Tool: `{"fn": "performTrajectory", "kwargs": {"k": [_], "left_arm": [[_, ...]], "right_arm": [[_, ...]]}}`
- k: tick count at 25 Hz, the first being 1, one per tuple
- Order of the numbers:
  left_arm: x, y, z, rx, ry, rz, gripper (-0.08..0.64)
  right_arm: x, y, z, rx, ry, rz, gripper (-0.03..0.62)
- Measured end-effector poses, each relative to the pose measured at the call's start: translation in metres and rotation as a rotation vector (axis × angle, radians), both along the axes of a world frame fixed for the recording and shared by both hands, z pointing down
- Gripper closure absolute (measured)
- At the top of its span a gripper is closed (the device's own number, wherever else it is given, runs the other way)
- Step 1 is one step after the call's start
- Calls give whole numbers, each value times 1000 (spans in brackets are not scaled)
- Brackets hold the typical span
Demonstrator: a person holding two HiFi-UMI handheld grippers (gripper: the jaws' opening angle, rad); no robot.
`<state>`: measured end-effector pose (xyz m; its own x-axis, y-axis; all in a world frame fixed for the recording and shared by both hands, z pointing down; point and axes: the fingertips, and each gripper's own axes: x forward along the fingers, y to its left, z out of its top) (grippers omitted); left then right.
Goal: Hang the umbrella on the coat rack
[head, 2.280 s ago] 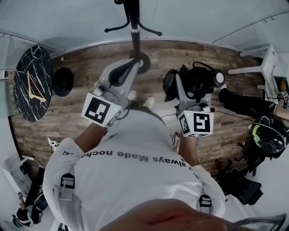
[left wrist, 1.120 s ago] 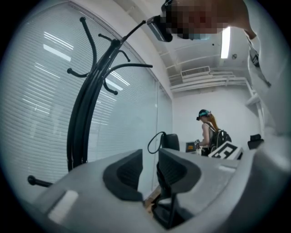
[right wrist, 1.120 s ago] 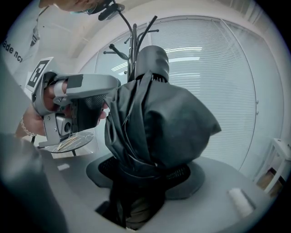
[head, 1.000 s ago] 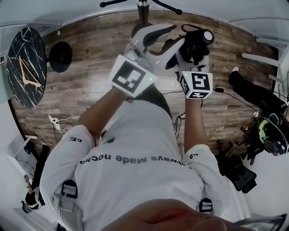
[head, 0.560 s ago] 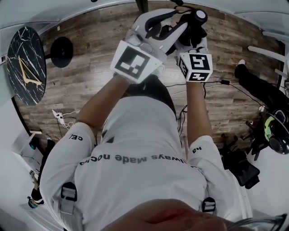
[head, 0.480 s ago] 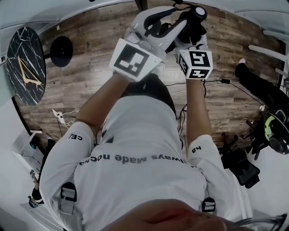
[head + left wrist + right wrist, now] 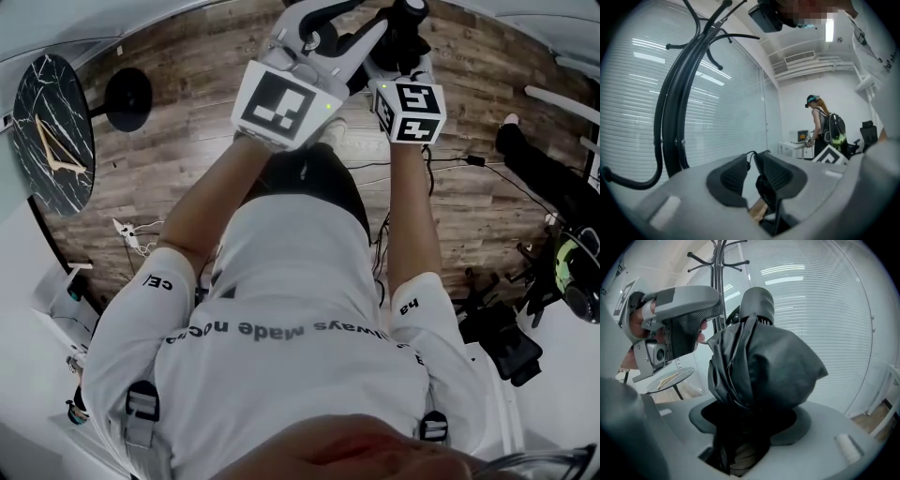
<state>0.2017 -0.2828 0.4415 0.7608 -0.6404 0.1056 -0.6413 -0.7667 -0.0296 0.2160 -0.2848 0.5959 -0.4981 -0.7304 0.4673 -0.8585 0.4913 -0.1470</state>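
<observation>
Near the coat rack (image 7: 670, 117), the folded umbrella (image 7: 764, 366), judged light with soft, yielding fabric over a stiff core, is clamped mid-body in the right gripper (image 7: 754, 423), while the left gripper (image 7: 752, 160) pinches its thin, limp strap (image 7: 752, 152), the likely part to hook.

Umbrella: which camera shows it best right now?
The right gripper view: the folded black umbrella fills the frame, clamped in the right gripper. The head view catches only part of it at the upper edge. The left gripper view shows only a thin black strap, probably the umbrella's, pinched in the left gripper.
</observation>
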Motion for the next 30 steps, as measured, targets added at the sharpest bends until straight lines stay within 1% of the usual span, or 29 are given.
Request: {"fn": "performTrajectory", "kwargs": {"k": [5,11,15,21,27,30], "left_arm": [[7,-13,12,37,-74,10,446],[8,-19,16,57,-107,3,445],[2,-23,21,47,-126,-15,442],[-20,-32,27,35,-153,-50,440],[-31,-35,35,19,-173,-76,440],[-39,-36,36,12,-170,-87,440]], "right_arm": [[-1,-5,19,-28,-5,-4,333],[-4,-5,38,-58,6,-12,333],[-12,-6,50,-81,19,-30,333],[-40,-14,63,-106,19,-69,333],[-57,-19,83,-153,20,-64,333],[-66,-21,98,-171,48,-74,331]]}}
